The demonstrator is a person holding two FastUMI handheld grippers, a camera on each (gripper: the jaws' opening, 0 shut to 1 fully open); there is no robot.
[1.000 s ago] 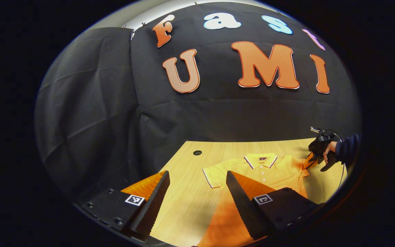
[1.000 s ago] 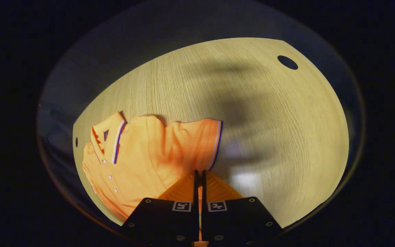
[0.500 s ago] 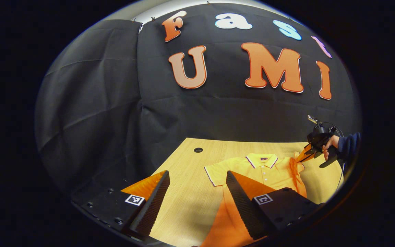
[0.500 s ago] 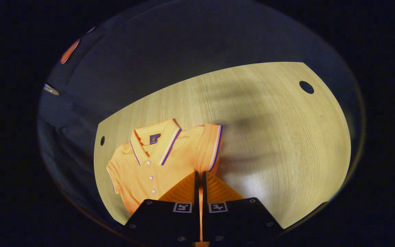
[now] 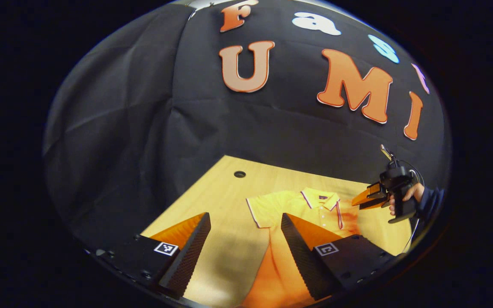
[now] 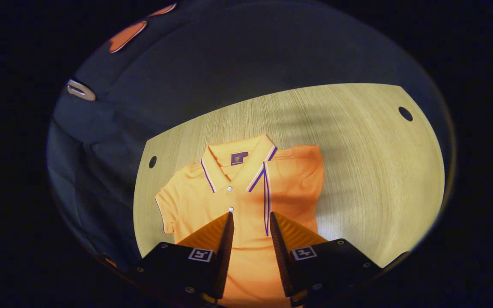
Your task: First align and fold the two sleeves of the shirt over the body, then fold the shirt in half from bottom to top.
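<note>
Because the shirt (image 6: 246,201) is soft, light and limp on the desk (image 6: 370,171), pinch the unfolded sleeve (image 6: 167,207) at its cuff; both grippers' jaws are released.

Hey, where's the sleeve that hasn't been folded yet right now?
In the right gripper view the unfolded sleeve lies flat on the table, left of the collar and toward the small table hole; the other sleeve is already folded over the body.

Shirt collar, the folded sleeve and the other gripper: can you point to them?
Shirt collar (image 6: 237,160): right gripper view, inside back.
Folded sleeve (image 6: 295,184): right gripper view, its middle.
Right gripper (image 5: 360,201): left gripper view, between its fingertips.
</note>
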